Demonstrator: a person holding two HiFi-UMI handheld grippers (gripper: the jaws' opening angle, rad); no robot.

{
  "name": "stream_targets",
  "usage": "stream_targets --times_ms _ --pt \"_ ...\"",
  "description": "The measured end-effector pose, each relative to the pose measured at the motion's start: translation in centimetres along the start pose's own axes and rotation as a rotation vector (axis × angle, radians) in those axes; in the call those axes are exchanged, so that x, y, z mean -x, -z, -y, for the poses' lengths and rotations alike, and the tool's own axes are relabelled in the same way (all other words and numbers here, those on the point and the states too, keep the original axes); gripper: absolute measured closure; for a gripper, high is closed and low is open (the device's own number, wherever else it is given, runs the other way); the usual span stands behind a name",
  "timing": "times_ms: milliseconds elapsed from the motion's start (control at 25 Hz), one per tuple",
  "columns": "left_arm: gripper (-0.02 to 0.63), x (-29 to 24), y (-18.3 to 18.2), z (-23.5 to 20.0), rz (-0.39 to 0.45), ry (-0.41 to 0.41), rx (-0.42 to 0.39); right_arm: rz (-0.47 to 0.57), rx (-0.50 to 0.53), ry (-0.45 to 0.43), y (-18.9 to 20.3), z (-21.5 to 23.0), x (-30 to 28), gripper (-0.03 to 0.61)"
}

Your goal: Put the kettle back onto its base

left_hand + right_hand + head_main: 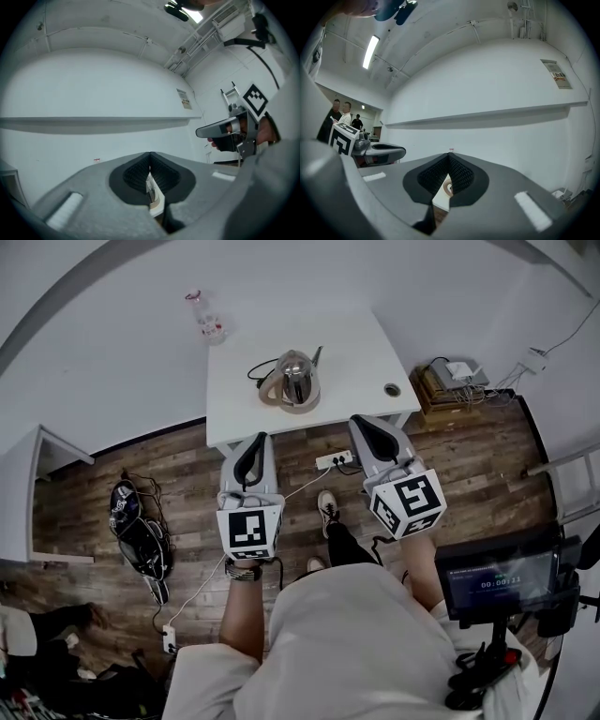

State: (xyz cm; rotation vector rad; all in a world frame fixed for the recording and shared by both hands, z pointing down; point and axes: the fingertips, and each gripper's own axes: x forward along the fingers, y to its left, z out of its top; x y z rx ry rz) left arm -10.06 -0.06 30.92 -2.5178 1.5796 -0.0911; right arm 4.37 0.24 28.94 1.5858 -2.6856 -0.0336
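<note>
The kettle (296, 377) stands upright on its round base (292, 406), its long axis vertical, near the middle of the white table (361, 338) and slightly toward the near edge. It is a shiny steel kettle with a tan handle curving down the side that faces the picture's left. A thin dark part sticks out at the upper right, but which way the spout points cannot be told. A dark cord (256, 370) leaves the base toward the left. Both grippers are level, short of the table's near edge and well apart from the kettle, pointing toward it. The left gripper (257, 441) has its jaws pressed together with nothing between them, and so does the right gripper (362, 424). A power strip (335, 460) lies on the wooden floor (141, 465) between them, under the table's edge.
</note>
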Motion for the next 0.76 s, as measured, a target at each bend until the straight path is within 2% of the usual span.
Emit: stream_targets --times_ms 200,560,760 --pt "0.607 0.2 0.2 0.0 -0.011 0.001 0.013 -0.005 -0.007 0.007 -0.1 0.0 0.3 0.577" --pt "0.607 0.2 1.4 -0.4 -0.046 -0.014 -0.015 -0.022 -0.007 0.006 0.7 -0.1 0.2 0.577" --pt "0.606 -0.1 1.4 -0.4 -0.047 -0.007 -0.011 0.005 0.02 -0.003 0.1 -0.2 0.3 0.577"
